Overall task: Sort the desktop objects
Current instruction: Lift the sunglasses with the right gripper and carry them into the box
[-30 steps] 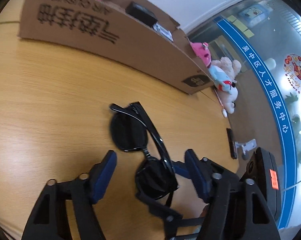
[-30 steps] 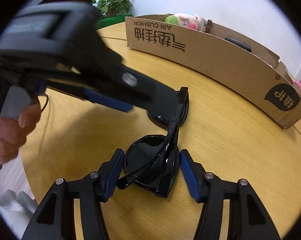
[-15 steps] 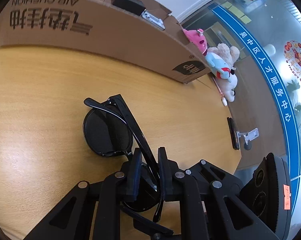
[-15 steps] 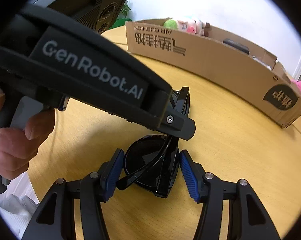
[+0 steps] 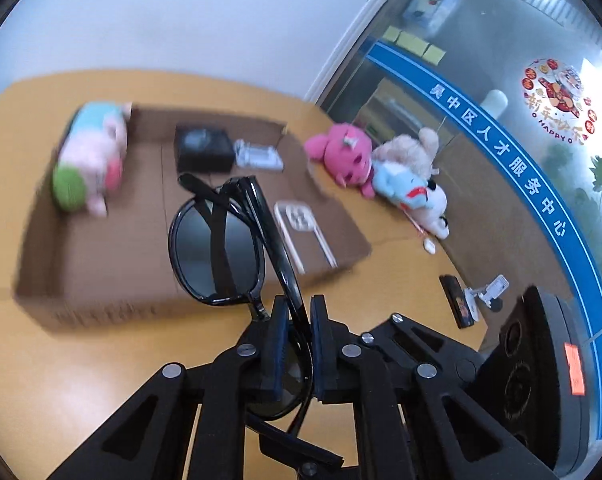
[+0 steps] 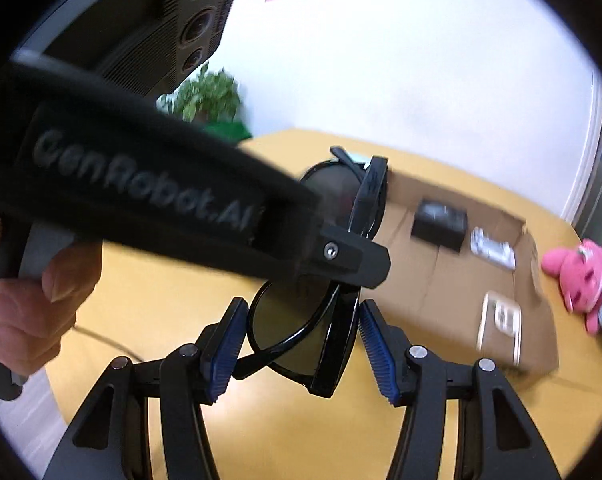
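Black sunglasses [image 5: 217,248], folded, hang in the air above the round wooden table [image 5: 81,360]. My left gripper [image 5: 297,312] has its jaws closing, and its pads press on the frame near the bridge. In the right wrist view the same sunglasses [image 6: 301,340] sit between the blue pads of my right gripper [image 6: 301,328], which touch the lens rim on one side and the folded frame on the other. The left gripper [image 6: 361,264] crosses that view from the left, held by a hand [image 6: 29,312].
An open cardboard box [image 5: 101,264] lies beyond, holding a plush pig [image 5: 93,160], a black case [image 5: 203,150], a small grey item [image 5: 259,156] and a clear phone case [image 5: 297,216]. Plush toys [image 5: 345,156] lie right of it. A plant [image 6: 209,96] stands behind.
The left jaws closed on the sunglasses. Both grippers then rose together, lifting the sunglasses off the table, so the box's inside now shows.
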Demonstrator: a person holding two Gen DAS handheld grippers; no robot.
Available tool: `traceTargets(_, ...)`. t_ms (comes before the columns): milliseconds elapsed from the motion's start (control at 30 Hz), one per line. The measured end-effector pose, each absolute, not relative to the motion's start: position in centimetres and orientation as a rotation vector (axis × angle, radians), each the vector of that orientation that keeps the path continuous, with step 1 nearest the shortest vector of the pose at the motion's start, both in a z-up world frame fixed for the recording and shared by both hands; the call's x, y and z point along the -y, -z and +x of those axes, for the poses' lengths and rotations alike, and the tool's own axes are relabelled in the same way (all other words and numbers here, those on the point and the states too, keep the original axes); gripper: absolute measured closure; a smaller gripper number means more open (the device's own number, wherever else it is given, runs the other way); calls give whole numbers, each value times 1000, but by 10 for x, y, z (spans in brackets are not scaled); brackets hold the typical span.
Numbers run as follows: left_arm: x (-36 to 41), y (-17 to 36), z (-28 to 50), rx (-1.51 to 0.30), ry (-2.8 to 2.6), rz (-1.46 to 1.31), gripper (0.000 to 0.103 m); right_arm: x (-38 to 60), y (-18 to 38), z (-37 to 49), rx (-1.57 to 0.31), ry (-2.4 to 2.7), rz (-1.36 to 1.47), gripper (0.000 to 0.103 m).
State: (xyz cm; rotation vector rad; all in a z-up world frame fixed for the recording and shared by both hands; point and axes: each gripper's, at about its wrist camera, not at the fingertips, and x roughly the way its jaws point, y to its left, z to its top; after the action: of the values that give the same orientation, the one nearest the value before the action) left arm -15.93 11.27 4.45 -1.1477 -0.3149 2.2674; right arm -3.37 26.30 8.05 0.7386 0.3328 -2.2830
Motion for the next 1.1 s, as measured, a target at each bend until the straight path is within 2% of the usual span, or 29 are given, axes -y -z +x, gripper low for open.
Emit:
traceTargets(167,-98,-73,-198,290,-2285,-1130,97,-237,-107,-70,-315,2283,709,47)
traceTargets(333,-78,-68,-232,364,-2293,-1167,97,-220,-109,-104,-357,2187,742,47)
traceTargets(567,-40,-5,-272,706,-2227,-1258,97,-187,-80,-126,-504,2004,883,47)
traceTargets(700,-31,29,-285,814,-2220,-1318,97,-179,-49,-142,-548,1919,972,47)
traceTargets(1100,-18,79,-311,895,-2204,-1488,96,-162,-8,-174,-497,1730,1139,47)
